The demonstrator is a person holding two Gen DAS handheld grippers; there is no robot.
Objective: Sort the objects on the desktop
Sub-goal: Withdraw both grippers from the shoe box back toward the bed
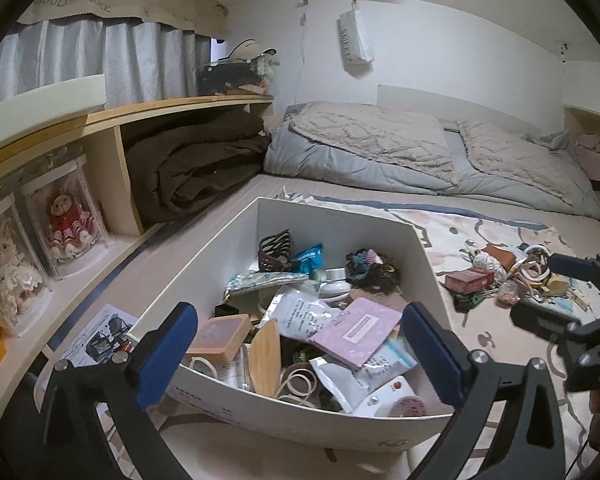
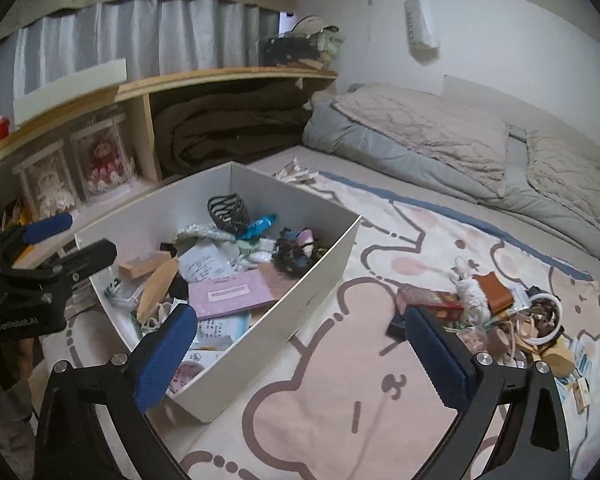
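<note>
Left wrist view, landmark: white box (image 1: 340,224)
Bed (image 1: 236,200): carries the box, with a patterned blanket (image 2: 340,400) spread beside it.
White box: full of small things, a pink card (image 1: 354,330) on top.
Loose pile (image 2: 512,316): on the blanket, well apart from the box.
Left tool (image 1: 300,352): over the box, spread wide, holding nothing.
Right tool (image 2: 300,356): between box and pile, spread wide, holding nothing.

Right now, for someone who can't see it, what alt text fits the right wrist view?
An open right gripper, holding nothing, hovers over a cartoon-print blanket between a white box full of small items and a loose pile of trinkets. The left gripper shows at the left edge; bedding lies behind.
</note>
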